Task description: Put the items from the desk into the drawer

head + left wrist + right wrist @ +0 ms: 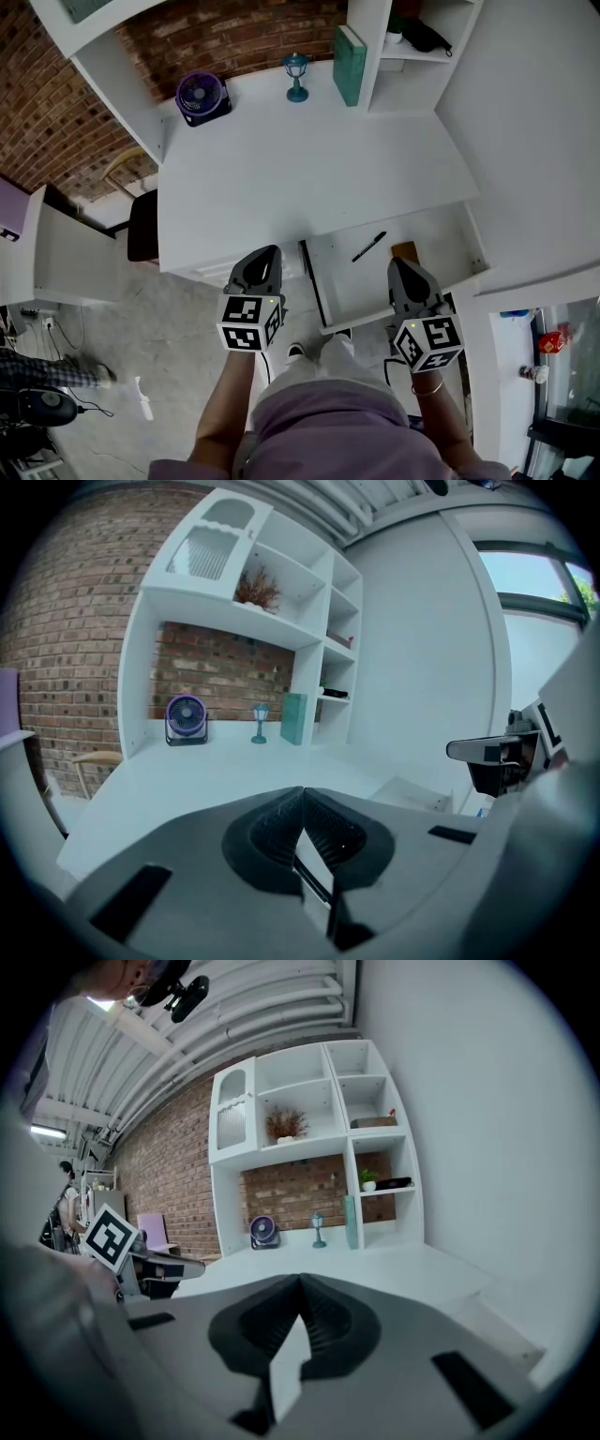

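Both the left gripper [265,251] and the right gripper [395,263] hang low by the person's body, jaws pressed together on nothing. I judge this a pause between pick-ups. The drawer [473,246] stands open just ahead, with a pen [369,247] and a small brown thing [405,250] inside. The fan [202,96], lamp [296,77] and green book [350,64] stand at the desk's [309,178] far edge, well apart from both grippers, so next comes a long reach forward with jaws opened

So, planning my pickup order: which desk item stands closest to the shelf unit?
The green book, upright beside the shelf unit; the small lamp and purple fan stand farther left.
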`<action>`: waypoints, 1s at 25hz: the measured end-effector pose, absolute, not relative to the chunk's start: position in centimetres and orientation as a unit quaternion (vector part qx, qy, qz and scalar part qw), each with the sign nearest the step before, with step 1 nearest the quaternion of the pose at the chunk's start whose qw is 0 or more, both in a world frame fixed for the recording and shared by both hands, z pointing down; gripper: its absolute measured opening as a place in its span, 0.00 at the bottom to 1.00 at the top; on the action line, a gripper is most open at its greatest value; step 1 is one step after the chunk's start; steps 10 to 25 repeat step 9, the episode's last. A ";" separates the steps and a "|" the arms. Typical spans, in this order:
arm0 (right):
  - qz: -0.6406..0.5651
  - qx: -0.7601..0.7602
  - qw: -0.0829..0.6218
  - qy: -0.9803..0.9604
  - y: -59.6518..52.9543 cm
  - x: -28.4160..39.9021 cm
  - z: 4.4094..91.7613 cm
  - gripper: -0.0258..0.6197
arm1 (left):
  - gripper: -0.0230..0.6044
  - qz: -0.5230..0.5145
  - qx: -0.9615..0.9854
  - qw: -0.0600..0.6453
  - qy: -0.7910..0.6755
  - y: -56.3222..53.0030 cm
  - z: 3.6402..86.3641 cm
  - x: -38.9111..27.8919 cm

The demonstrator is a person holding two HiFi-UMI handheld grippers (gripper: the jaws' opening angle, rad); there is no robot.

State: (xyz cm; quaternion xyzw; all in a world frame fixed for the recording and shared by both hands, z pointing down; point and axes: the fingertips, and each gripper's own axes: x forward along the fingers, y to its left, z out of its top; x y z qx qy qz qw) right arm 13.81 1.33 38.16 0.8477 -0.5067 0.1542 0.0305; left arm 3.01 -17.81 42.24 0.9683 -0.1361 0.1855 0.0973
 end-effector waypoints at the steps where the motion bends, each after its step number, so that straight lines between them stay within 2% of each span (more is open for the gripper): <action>1: 0.154 0.848 0.031 -0.507 1.4 13.8 38.1 0.04 | 0.04 0.185 0.968 0.097 -0.136 -17.8 42.2 3.0; 25: 0.155 0.849 0.026 -0.505 1.6 13.7 38.4 0.04 | 0.04 0.187 0.969 0.092 -0.133 -17.6 42.1 2.8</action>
